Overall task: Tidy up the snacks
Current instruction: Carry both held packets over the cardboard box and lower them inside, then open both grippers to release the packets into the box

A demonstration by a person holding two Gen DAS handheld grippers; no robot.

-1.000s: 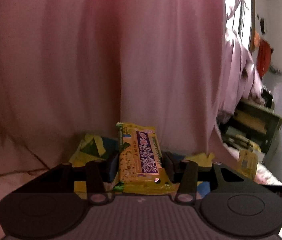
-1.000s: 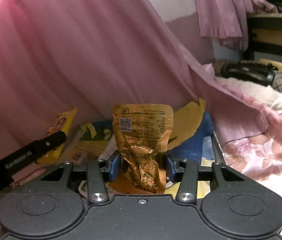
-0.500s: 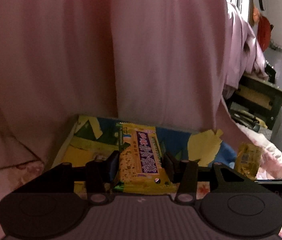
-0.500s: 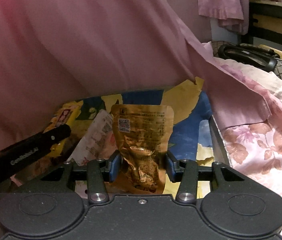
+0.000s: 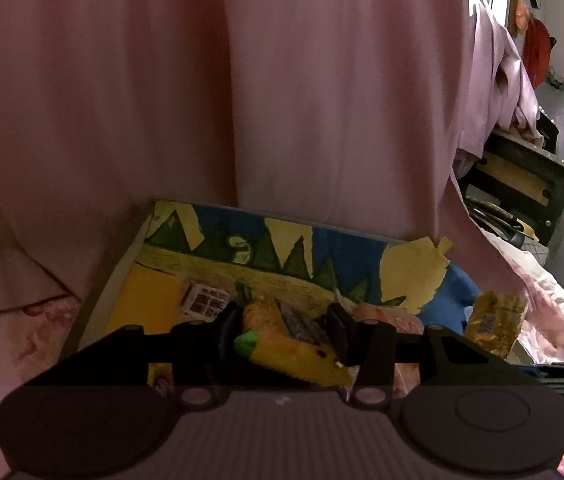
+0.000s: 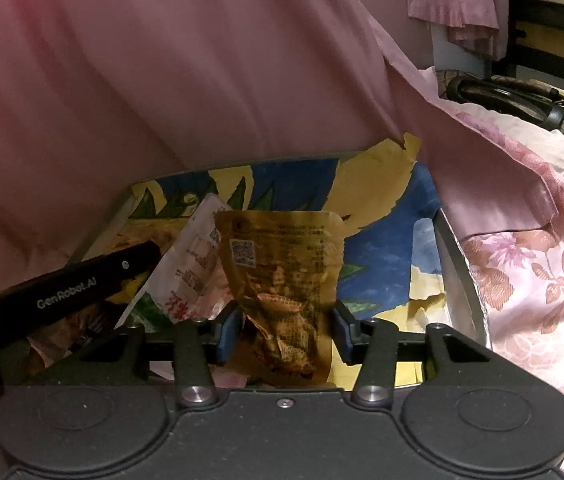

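Observation:
My left gripper (image 5: 286, 328) is shut on a yellow snack packet (image 5: 282, 344) with a green corner, which lies tipped over between the pads, low over a box (image 5: 153, 292) lined with blue and yellow paper. My right gripper (image 6: 286, 332) has a crumpled gold pouch (image 6: 282, 256) upright between its blue pads; the jaws are opening and the pads still touch the pouch. That pouch shows at the right of the left wrist view (image 5: 494, 324). A white and red packet (image 6: 193, 272) lies in the box beside it. The left gripper's black side (image 6: 81, 288) crosses the right wrist view.
A pink curtain (image 5: 282, 100) hangs right behind the box. Floral bedding (image 6: 534, 272) lies to the right of the box wall (image 6: 458, 264). A dark shelf unit (image 5: 522, 176) and a black bag (image 6: 502, 92) stand further right.
Both grippers have come down toward the box, which now fills more of each view. The yellow packet has tipped from upright to lying over. The right jaws stand slightly wider.

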